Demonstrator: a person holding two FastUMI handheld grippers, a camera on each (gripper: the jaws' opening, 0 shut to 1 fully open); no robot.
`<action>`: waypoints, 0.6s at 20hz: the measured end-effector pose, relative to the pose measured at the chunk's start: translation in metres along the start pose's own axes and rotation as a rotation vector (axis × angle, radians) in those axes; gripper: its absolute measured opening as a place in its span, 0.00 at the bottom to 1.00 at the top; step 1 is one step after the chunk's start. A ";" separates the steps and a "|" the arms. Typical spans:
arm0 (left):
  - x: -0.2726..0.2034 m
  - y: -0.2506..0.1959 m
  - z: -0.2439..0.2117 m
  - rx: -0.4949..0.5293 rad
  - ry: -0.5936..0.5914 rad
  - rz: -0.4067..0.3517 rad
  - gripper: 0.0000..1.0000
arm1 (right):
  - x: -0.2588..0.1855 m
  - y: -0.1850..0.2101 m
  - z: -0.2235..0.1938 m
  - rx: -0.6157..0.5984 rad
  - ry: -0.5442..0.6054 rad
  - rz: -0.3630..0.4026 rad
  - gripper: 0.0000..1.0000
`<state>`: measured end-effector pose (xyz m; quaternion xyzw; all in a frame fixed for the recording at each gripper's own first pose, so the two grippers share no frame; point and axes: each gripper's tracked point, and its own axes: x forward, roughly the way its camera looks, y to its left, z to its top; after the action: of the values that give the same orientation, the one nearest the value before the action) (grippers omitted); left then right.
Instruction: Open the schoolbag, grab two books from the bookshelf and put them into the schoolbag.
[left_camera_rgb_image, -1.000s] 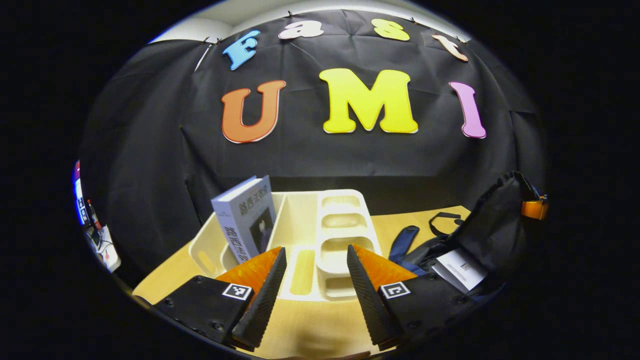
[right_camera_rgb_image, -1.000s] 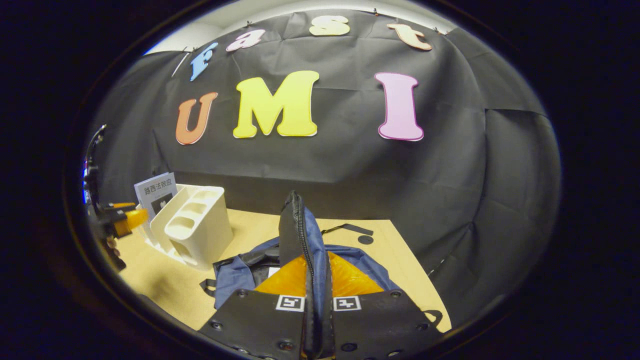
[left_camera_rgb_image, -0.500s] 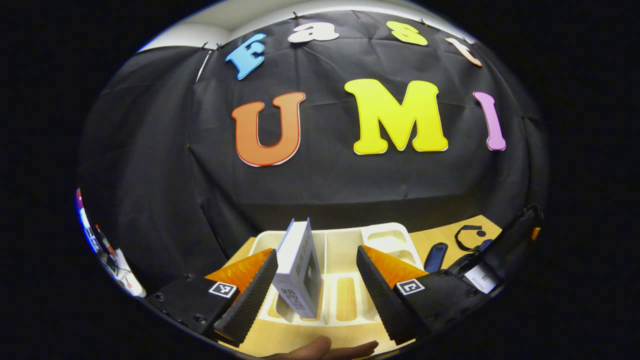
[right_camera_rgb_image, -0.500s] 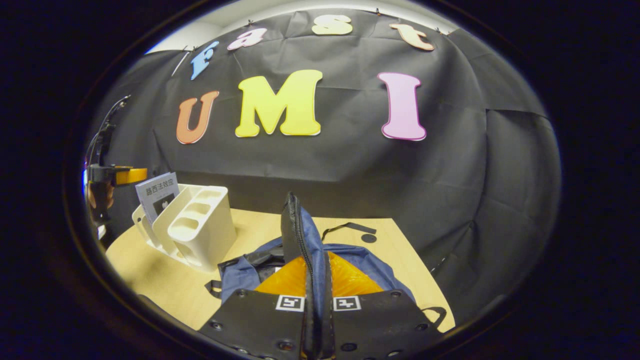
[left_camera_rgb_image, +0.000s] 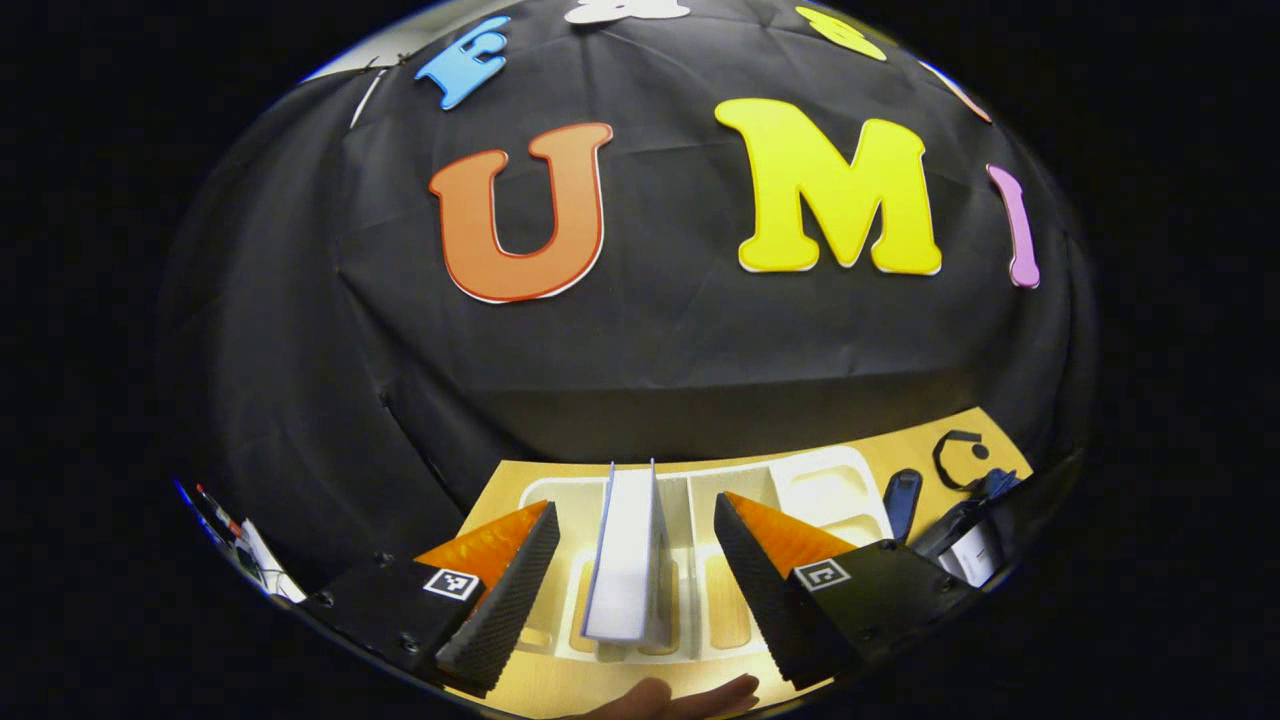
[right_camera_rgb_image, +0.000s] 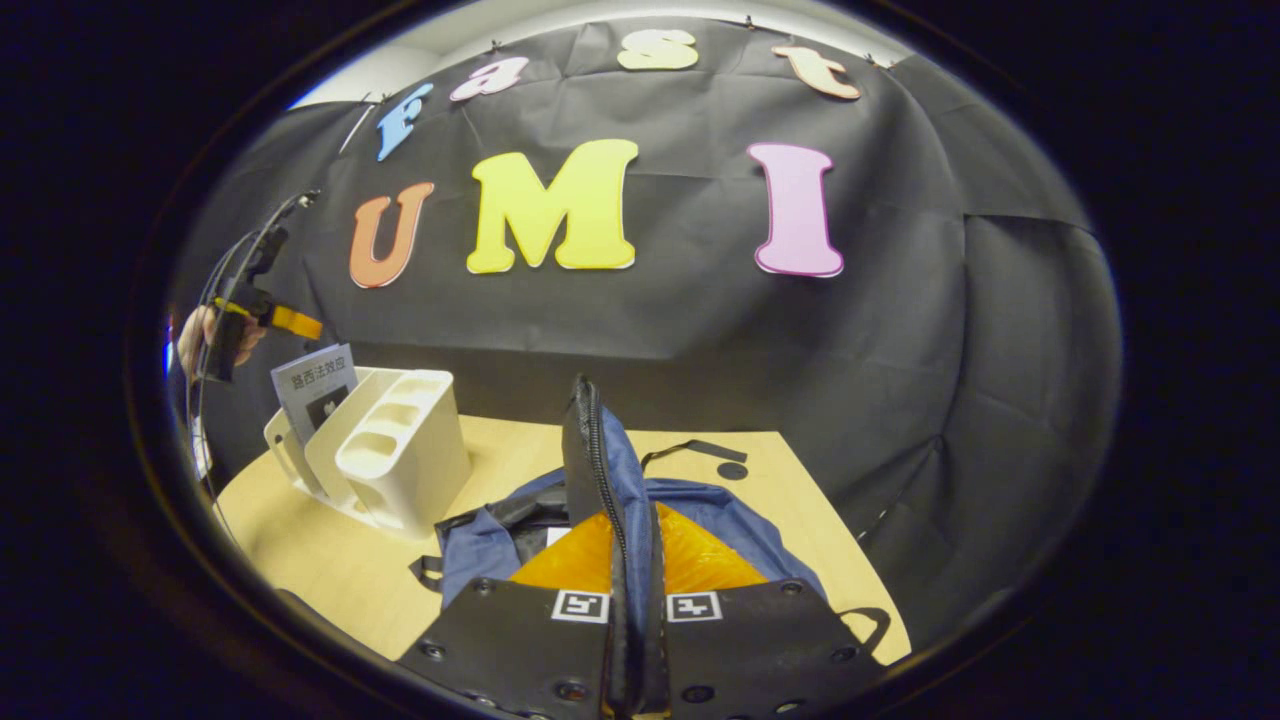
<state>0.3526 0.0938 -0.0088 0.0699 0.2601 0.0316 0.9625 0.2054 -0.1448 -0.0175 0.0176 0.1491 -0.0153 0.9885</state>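
My left tongs (left_camera_rgb_image: 628, 585) hang wide open above the cream bookshelf (left_camera_rgb_image: 690, 490), one finger on either side of the book (left_camera_rgb_image: 625, 565) standing upright in its slot, neither touching it. My right tongs (right_camera_rgb_image: 633, 625) are clamped tight on the zippered edge of the schoolbag (right_camera_rgb_image: 600, 470), holding that flap up above the bench (right_camera_rgb_image: 330, 560). The blue bag lies just beside the bookshelf (right_camera_rgb_image: 385, 460), and a white book (left_camera_rgb_image: 968, 552) shows inside its opening. In the right gripper view my left tongs (right_camera_rgb_image: 250, 320) show above the shelf's book (right_camera_rgb_image: 315, 385).
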 end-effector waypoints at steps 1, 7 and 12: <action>0.005 -0.005 -0.006 0.021 0.030 -0.016 0.98 | 0.000 0.001 -0.002 0.000 0.002 -0.001 0.06; 0.021 -0.002 -0.031 0.062 0.193 -0.008 0.97 | -0.002 0.004 -0.007 -0.027 0.006 -0.007 0.06; 0.029 -0.002 -0.046 0.045 0.262 -0.010 0.74 | 0.001 0.003 -0.013 0.001 0.018 -0.007 0.06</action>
<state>0.3540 0.1001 -0.0628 0.0856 0.3846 0.0296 0.9186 0.2027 -0.1416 -0.0305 0.0175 0.1578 -0.0188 0.9871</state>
